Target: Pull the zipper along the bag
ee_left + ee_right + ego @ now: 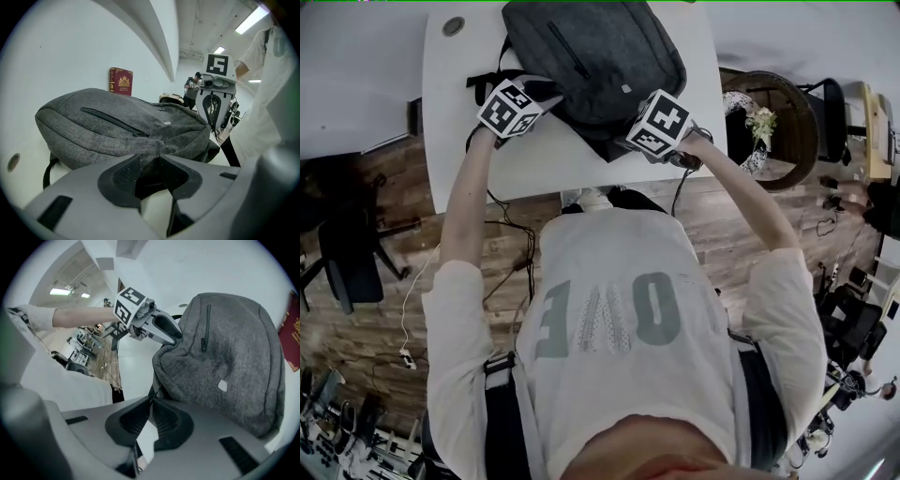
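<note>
Right gripper (151, 400): jaws fully closed, pinching a thin dark tab, judged to be the zipper pull (155, 389), at the rim of the grey backpack (600, 47). Left gripper (157, 161): jaws about half open, clamped on a dark fold of the backpack's edge. The backpack lies flat on the white table (684, 169), at 12 o'clock from the person. In the head view the left gripper sits at its 8 o'clock corner and the right gripper at its 5 o'clock corner. The front pocket zipper (115, 123) is closed and is not the one in hand.

Procedure for the step in hand, as judged:
1. Use the left gripper as an anchor so the fabric is taut
2. Draw the zipper pull along the track, not outward; an outward pull is likely to jam the slider
3. Slow down at the corner curve, where slack fabric may bunch ahead of the slider
</note>
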A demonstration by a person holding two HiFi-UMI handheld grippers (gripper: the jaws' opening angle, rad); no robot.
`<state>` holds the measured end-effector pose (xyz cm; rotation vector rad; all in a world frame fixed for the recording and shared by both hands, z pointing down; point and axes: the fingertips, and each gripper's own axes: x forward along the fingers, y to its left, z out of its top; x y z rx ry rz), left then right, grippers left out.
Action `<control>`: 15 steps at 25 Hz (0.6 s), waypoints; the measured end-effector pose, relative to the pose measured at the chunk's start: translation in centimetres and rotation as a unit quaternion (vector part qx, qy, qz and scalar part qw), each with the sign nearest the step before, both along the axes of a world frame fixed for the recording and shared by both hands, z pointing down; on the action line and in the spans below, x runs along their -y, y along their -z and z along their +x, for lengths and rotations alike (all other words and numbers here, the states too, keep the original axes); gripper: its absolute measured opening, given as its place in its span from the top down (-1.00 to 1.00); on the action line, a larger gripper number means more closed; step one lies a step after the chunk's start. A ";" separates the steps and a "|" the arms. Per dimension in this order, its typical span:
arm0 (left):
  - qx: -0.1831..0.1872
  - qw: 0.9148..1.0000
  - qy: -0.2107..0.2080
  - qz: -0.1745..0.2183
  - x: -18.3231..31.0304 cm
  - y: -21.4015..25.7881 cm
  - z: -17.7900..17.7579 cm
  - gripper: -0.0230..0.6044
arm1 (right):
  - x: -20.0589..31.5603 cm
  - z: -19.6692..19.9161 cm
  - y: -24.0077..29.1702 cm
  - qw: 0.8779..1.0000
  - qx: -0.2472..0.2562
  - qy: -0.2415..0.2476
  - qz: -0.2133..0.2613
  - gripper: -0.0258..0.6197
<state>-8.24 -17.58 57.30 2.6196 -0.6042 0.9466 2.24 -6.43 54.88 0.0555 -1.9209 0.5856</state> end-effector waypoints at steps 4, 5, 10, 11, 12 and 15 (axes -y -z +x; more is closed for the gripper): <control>-0.011 1.000 0.009 0.000 0.1 0.2 0.4 0.47 | 0.0 -2.0 -0.4 0.997 0.025 -0.056 -0.040 0.83; -0.013 1.000 0.011 0.001 0.1 0.3 0.5 0.47 | -0.2 -2.3 -0.7 0.997 0.020 -0.059 -0.042 0.83; -0.026 1.000 0.015 -0.001 0.3 0.2 0.1 0.47 | -0.2 -4.0 -1.3 0.993 0.038 -0.095 -0.060 0.83; -0.028 0.999 0.017 0.000 0.3 0.1 0.1 0.47 | -0.2 -4.3 -1.4 0.992 0.041 -0.106 -0.060 0.83; -0.031 0.999 0.018 0.000 0.3 0.1 0.1 0.47 | -0.1 -4.5 -1.5 0.991 0.044 -0.114 -0.059 0.83; -0.038 0.999 0.020 0.001 0.4 0.3 0.1 0.47 | -0.1 -4.5 -1.7 0.990 0.052 -0.120 -0.045 0.83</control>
